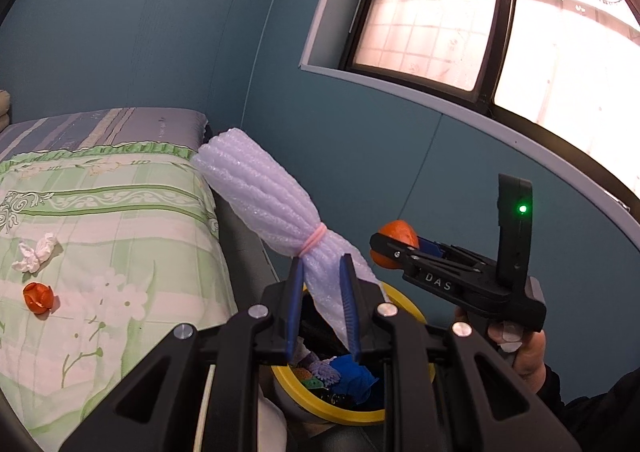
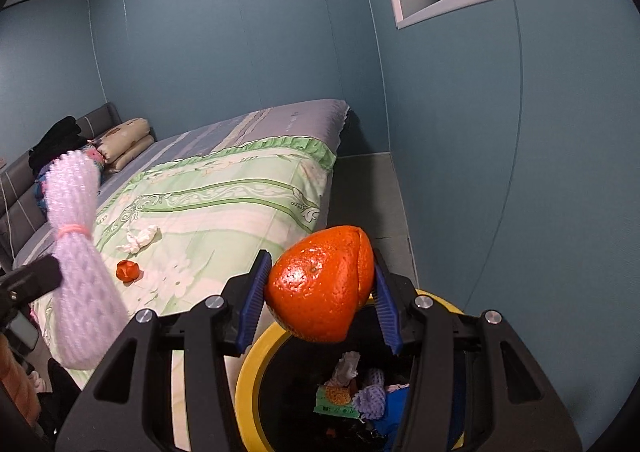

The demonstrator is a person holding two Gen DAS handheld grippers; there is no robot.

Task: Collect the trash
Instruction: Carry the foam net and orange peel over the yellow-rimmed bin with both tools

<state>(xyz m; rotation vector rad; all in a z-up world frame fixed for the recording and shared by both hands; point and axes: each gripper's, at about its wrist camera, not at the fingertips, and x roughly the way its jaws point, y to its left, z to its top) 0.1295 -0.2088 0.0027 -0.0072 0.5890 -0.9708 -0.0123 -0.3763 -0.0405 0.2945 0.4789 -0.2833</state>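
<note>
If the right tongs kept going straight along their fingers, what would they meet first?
Probably the green floral bedspread: the right tongs, shut on the orange peel, point across the yellow-rimmed bin toward it. Depth is unclear.

A home bedroom: floral-quilted bed [image 2: 224, 187], pillows [image 2: 126, 139], blue walls [image 2: 240, 51] and a window [image 1: 460, 11]

Window [image 1: 500, 23] blown out (only light source); room dim, sharp, fisheye-bent edges, dark corners.

White letters "DAS" stand on the black side of the right gripper [image 1: 394, 250] at the right of the left wrist frame; the print on a green label in the bin is too small to read.
</note>
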